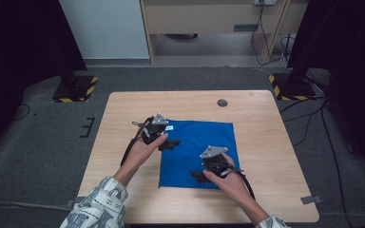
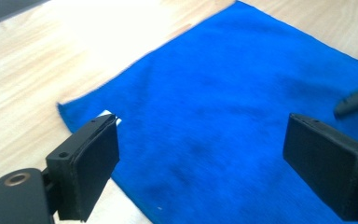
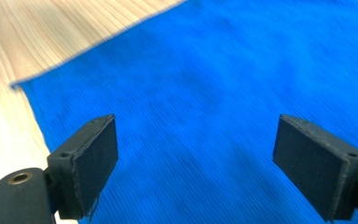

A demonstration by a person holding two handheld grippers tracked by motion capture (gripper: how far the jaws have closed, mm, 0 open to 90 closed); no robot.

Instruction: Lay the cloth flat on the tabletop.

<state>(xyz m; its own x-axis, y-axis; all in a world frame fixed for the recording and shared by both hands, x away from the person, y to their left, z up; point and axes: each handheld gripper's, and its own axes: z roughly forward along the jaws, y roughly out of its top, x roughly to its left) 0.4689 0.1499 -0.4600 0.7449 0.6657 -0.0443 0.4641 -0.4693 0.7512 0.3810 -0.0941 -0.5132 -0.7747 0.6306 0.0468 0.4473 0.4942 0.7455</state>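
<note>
A blue cloth (image 1: pixel 197 142) lies flat on the wooden table (image 1: pixel 123 114). A small white label (image 1: pixel 169 128) sits at its far left corner. My left gripper (image 1: pixel 170 143) hovers over the cloth's left edge just below that corner, held by a hand. In the left gripper view its jaws stand wide apart (image 2: pixel 205 163) over the cloth (image 2: pixel 223 93), with the label (image 2: pixel 108 113) by the left jaw and nothing between them. My right gripper (image 1: pixel 197 176) is over the cloth's near edge. Its jaws are also wide open (image 3: pixel 200 163) above bare blue fabric (image 3: pixel 205 84).
A round dark grommet (image 1: pixel 222 102) sits in the table near its far edge. Two black stands with yellow-and-black striped bases (image 1: pixel 76 89) (image 1: pixel 290 86) flank the table's far corners on grey carpet. Cables trail on the floor at the right.
</note>
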